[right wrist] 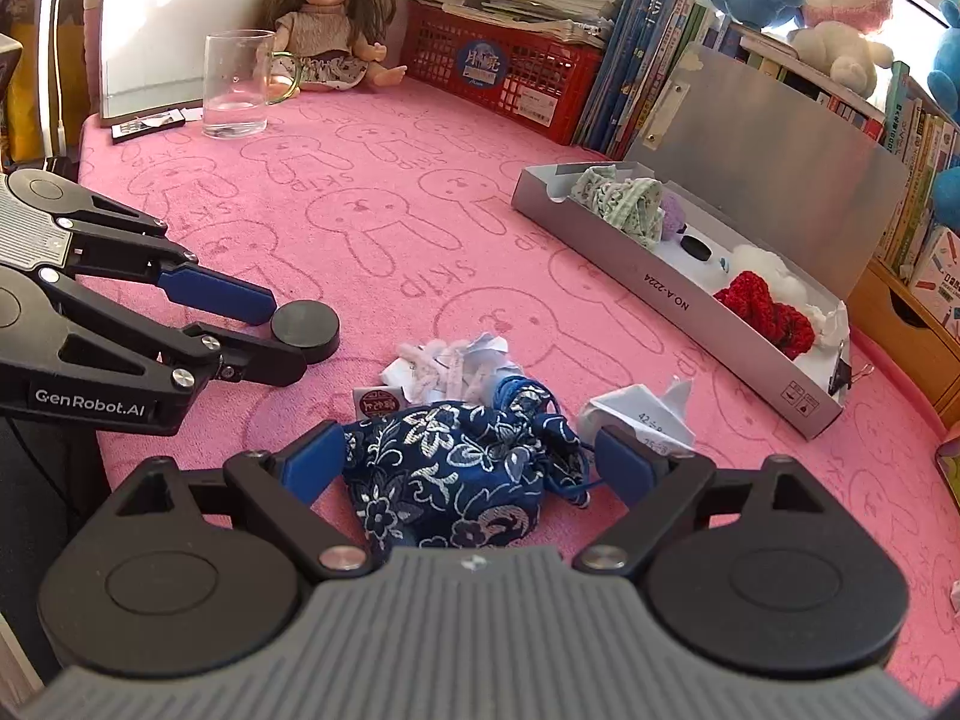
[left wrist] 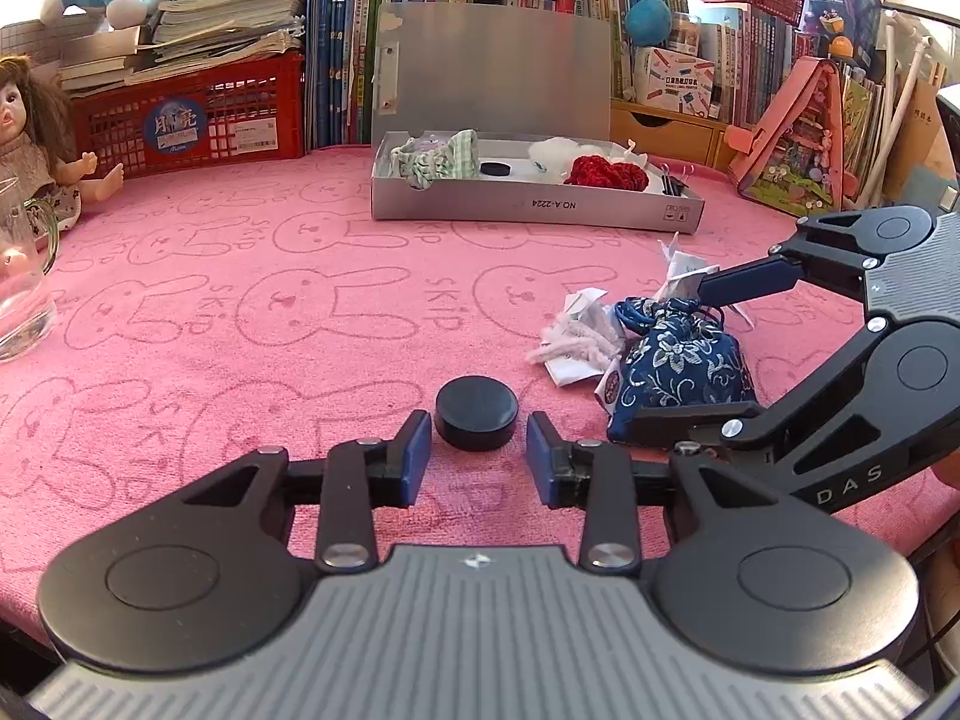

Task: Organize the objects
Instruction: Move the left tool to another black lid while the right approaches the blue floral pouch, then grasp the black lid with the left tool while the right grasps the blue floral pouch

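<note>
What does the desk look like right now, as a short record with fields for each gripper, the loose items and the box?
left gripper: open, fingers either side of the black puck, not clamped
right gripper: open, straddling the blue floral pouch
loose items: folded paper scraps and pale fuzzy strips beside the pouch
silver box: lid up; holds green cloth, a second black puck, white fluff, red yarn
surface: pink bunny-print cloth

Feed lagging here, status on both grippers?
Left gripper open, straddling black puck. Right gripper open around blue pouch. Paper scraps beside pouch; box unobstructed.
</note>
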Demonstrator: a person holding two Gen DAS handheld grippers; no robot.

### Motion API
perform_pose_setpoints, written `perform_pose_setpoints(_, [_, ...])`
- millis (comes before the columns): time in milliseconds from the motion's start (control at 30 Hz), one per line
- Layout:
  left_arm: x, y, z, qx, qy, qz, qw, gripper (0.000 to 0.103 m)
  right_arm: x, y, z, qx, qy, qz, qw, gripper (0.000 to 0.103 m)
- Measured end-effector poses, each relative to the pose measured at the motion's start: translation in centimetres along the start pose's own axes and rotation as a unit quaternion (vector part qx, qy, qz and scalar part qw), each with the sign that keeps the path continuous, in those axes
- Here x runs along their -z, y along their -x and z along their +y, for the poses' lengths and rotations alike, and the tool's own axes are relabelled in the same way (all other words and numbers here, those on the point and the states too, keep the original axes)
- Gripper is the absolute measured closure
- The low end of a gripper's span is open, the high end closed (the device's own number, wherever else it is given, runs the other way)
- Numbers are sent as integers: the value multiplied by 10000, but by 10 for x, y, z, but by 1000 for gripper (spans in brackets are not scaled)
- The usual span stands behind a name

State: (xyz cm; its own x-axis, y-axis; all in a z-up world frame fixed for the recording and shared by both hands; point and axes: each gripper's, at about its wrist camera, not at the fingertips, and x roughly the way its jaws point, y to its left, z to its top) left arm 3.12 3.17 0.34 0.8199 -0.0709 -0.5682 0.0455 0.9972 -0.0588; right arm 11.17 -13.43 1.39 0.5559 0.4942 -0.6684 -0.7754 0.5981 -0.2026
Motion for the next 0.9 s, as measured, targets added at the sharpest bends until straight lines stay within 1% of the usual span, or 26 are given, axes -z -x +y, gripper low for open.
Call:
perform_pose_setpoints(67, [0, -1, 1, 10, 22, -17, 10000, 57, 1, -5, 1, -93, -80, 121, 9999, 8])
perform_pose_setpoints(167, [0, -2, 1, 8, 30, -42, 10000, 53, 5, -5, 0, -80, -279, 84, 9995, 8])
perform_pose_setpoints(200, [0, -2, 1, 5, 27, -51, 10000, 52, 6, -5, -2, -104, -434, 95, 9990, 9])
perform_pose_setpoints(267, [1, -2, 1, 2, 22, -65, 10000, 51, 9, -3, -4, -123, -674, 85, 9976, 17])
perform_pose_setpoints(300, [1, -3, 1, -1, 16, -72, 10000, 51, 10, -1, -3, -47, -812, 77, 9967, 18])
perform_pose_setpoints(367, [0, -3, 0, -15, -12, -79, 10000, 51, 11, 3, 2, 139, -917, 66, 9957, 23])
perform_pose_setpoints(433, [0, -4, 0, -25, -38, -81, 10000, 51, 13, 9, 5, 226, -1007, 23, 9947, 25])
perform_pose_setpoints(567, [0, -4, 0, -31, -8, -103, 9999, 50, 18, 23, 3, 328, -1449, -84, 9889, 28])
perform_pose_setpoints(633, [0, -5, -1, -31, -1, -113, 9999, 50, 20, 31, -1, 458, -1773, -179, 9829, 29])
perform_pose_setpoints(767, [0, -5, -1, -33, 6, -122, 9999, 50, 26, 49, -11, 778, -2410, -478, 9662, 29])
perform_pose_setpoints(833, [0, -5, -2, -41, 11, -133, 9999, 49, 29, 56, -18, 1077, -2742, -584, 9538, 29])
perform_pose_setpoints(900, [1, -6, -4, -56, 2, -148, 9999, 46, 32, 57, -23, 1339, -2909, -602, 9454, 29])
